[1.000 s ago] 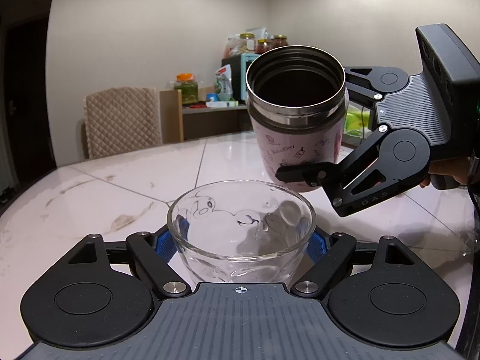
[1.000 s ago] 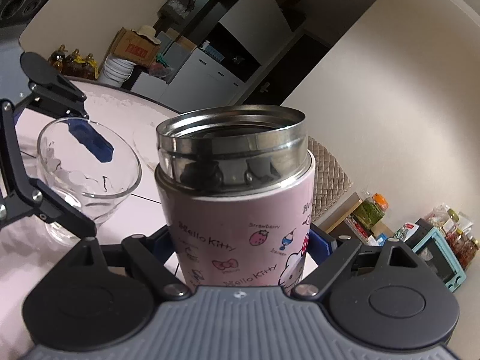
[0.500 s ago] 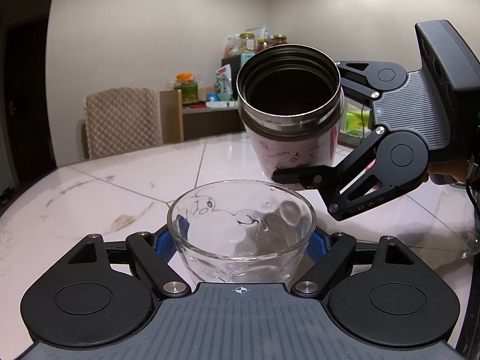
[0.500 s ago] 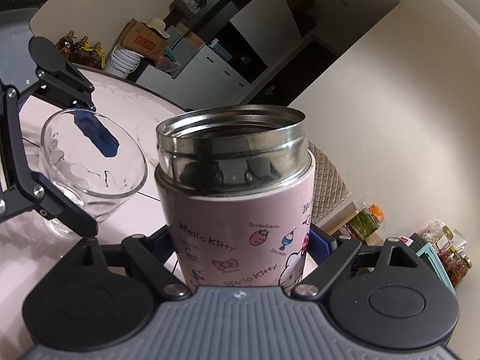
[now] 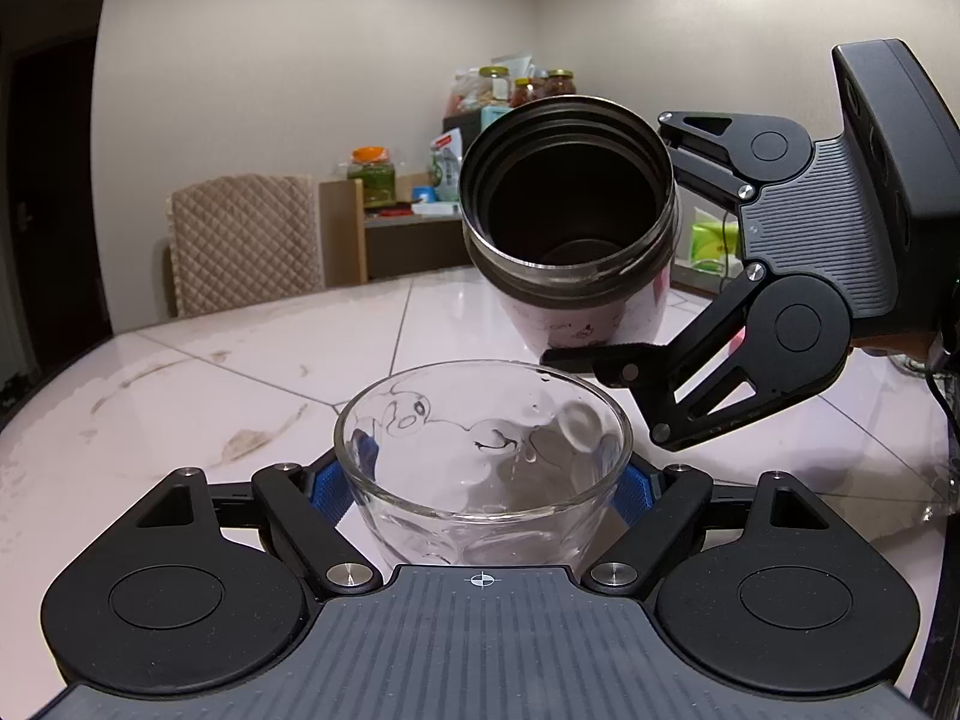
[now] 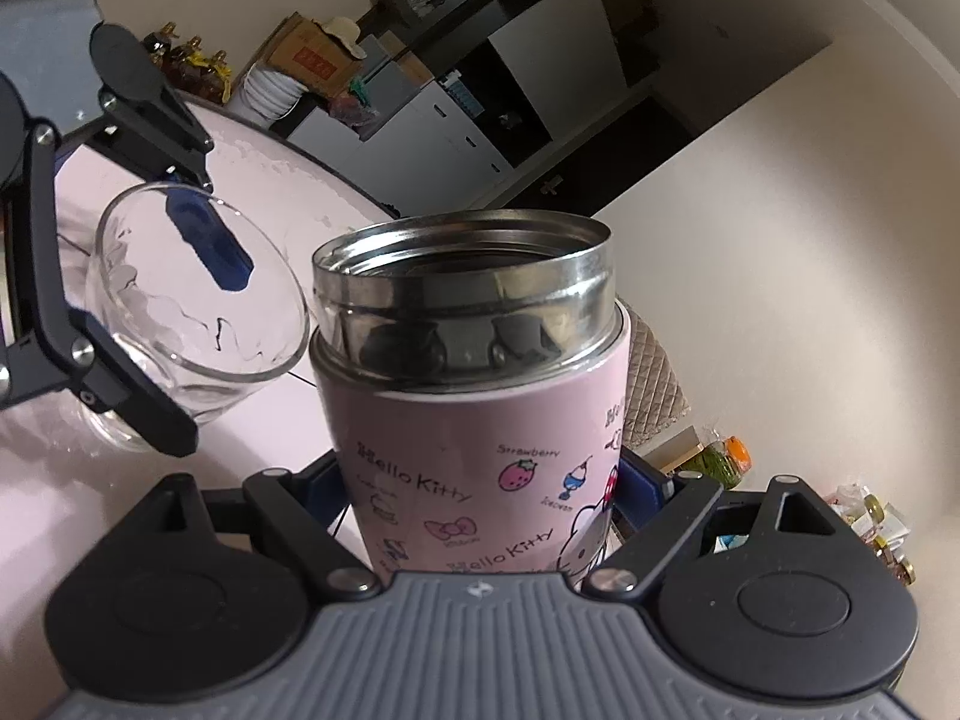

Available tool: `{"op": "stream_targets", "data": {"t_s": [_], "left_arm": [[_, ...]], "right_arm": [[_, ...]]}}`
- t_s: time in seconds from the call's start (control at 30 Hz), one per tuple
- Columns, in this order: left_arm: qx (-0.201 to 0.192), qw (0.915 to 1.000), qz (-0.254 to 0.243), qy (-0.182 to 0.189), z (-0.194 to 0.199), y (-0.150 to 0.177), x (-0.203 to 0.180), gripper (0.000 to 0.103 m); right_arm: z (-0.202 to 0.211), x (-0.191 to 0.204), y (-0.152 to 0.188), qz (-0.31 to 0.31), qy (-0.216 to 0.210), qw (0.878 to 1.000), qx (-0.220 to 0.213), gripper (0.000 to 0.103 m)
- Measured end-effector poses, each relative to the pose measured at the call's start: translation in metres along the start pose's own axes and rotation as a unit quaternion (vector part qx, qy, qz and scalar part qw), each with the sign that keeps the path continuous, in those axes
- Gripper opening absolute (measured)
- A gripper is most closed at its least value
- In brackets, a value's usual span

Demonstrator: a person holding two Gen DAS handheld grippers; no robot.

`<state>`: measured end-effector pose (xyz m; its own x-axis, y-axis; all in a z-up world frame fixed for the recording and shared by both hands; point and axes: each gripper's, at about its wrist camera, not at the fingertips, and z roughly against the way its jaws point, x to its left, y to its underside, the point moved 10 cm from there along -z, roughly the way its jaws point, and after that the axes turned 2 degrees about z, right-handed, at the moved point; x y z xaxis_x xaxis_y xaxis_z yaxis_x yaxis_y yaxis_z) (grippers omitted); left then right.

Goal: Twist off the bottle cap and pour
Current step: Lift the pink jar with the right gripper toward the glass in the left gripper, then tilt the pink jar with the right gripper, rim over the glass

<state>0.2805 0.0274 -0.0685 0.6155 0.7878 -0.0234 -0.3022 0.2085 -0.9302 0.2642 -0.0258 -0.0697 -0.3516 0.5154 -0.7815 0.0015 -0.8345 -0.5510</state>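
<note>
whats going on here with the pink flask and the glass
A person is working two handheld claws over a pale tabletop. The right claw grips a pink Hello Kitty flask, cap already off, and holds it tipped toward the glass bowl. The left claw clamps that bowl on both sides. The flask's mouth sits above and just behind the bowl's rim. No stream is visible; the bowl shows only a few droplets.

Black linkage tool (image 5: 483,483) with silver screws, blue pads (image 5: 329,492), ribbed grey housing, white crosshair mark.
</note>
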Motion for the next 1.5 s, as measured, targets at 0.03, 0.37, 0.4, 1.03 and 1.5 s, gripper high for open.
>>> {"op": "stream_targets", "data": {"t_s": [0.03,0.37,0.4,1.03,1.5], "left_arm": [[0.0,1.0,0.0,0.0,0.0,0.0,0.0,0.086],[0.0,1.0,0.001,0.0,0.001,0.001,-0.003,0.086],[0.0,1.0,0.002,0.0,0.001,0.001,-0.002,0.086],[0.001,1.0,0.003,0.0,0.002,0.001,-0.004,0.086],[0.001,1.0,0.003,0.0,0.003,0.0,-0.006,0.086]], "right_arm": [[0.0,0.001,0.0,0.004,0.001,1.0,0.0,0.088],[-0.002,0.01,0.001,0.05,0.016,0.999,-0.004,0.088],[-0.003,0.011,0.0,0.052,0.017,0.998,-0.004,0.088],[-0.002,0.025,-0.003,0.11,0.033,0.993,-0.009,0.088],[-0.001,0.031,-0.002,0.151,0.049,0.987,-0.009,0.089]]}}
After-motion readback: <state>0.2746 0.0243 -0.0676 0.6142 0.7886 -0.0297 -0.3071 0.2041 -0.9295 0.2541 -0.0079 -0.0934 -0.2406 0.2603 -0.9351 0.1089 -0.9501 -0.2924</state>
